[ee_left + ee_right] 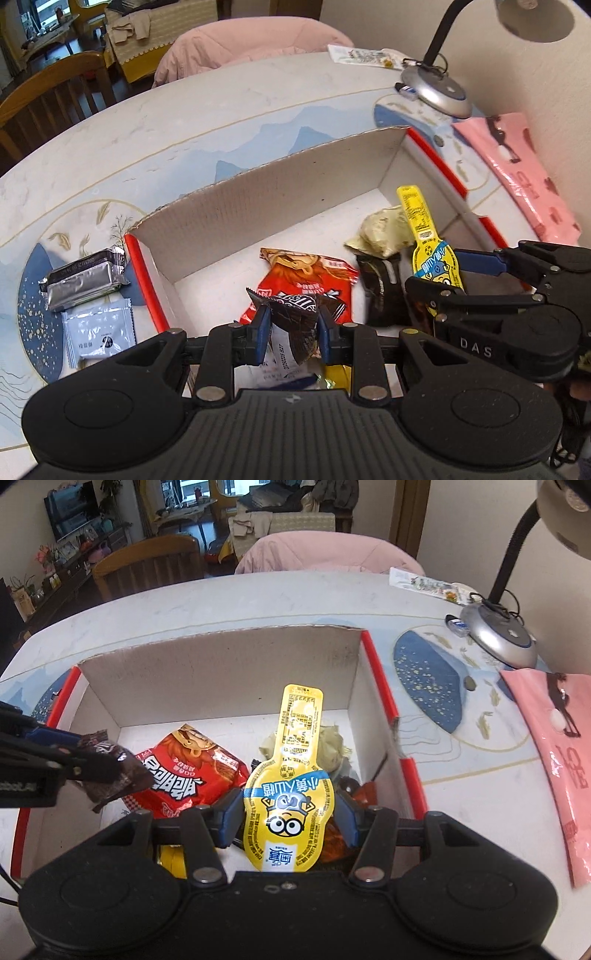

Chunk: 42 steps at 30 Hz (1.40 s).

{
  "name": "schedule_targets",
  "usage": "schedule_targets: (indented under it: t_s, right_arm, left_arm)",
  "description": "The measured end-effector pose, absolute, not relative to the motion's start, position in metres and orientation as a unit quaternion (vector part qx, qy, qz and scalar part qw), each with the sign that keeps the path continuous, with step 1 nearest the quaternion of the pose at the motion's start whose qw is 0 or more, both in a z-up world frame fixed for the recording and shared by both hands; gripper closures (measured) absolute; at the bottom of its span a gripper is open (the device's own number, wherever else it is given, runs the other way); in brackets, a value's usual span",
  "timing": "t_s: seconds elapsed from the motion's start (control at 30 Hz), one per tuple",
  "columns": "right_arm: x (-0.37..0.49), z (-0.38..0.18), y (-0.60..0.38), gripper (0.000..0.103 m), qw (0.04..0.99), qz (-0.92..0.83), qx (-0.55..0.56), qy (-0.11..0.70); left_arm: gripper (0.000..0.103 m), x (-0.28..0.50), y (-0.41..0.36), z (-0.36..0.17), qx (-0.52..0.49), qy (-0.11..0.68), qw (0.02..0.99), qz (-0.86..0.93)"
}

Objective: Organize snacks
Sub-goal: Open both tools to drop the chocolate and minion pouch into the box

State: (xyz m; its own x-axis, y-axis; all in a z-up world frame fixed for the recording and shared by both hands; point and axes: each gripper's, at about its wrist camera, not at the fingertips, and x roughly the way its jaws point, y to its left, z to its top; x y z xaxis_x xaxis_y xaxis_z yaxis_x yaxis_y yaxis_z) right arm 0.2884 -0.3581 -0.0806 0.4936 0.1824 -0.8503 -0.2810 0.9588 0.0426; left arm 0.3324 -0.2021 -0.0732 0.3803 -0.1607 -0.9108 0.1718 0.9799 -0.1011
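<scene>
A dark brown snack packet (pixel 293 325) is clamped in the left gripper (pixel 291 328) and a yellow cartoon-printed pouch (pixel 290 805) in the right gripper (pixel 291 819), both held over the open cardboard box (pixel 221 672), where a red snack bag (pixel 192 768) is seen; 2 packets (pixel 88 302) are left on the table (pixel 184 122) beside it.

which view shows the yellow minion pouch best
The right wrist view: the yellow minion pouch fills the centre, printed face toward the camera, clamped in the right hand-held gripper. The left wrist view shows it smaller, at an angle, partly hidden.
</scene>
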Motion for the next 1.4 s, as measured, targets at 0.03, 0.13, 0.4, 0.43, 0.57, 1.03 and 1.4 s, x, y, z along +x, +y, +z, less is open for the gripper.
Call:
schedule_targets:
  t_s: [0.03, 0.13, 0.4, 0.43, 0.57, 1.03, 1.4]
  right_arm:
    - [0.291, -0.082, -0.357, 0.051, 0.861, 0.136, -0.053, 0.488]
    - [0.295, -0.086, -0.353, 0.051, 0.856, 0.135, -0.06, 0.495]
    - [0.295, -0.087, -0.351, 0.051, 0.853, 0.134, -0.065, 0.501]
    - [0.294, -0.086, -0.351, 0.051, 0.853, 0.133, -0.064, 0.501]
    - [0.289, -0.081, -0.352, 0.05, 0.856, 0.131, -0.064, 0.496]
    - [0.24, -0.033, -0.354, 0.024, 0.885, 0.134, -0.033, 0.444]
    - [0.192, 0.008, -0.332, 0.019, 0.906, 0.139, 0.002, 0.4]
  left_arm:
    - [0.077, 0.335, -0.202, -0.076, 0.006, 0.552, 0.828, -0.098]
    - [0.077, 0.341, -0.203, -0.084, 0.001, 0.567, 0.818, -0.099]
    - [0.077, 0.347, -0.206, -0.094, -0.003, 0.588, 0.802, -0.101]
    - [0.077, 0.346, -0.206, -0.093, -0.004, 0.587, 0.803, -0.102]
    - [0.077, 0.343, -0.206, -0.091, -0.015, 0.585, 0.803, -0.108]
    - [0.075, 0.305, -0.187, -0.061, -0.051, 0.555, 0.818, -0.142]
    - [0.046, 0.255, -0.143, -0.019, -0.074, 0.489, 0.853, -0.166]
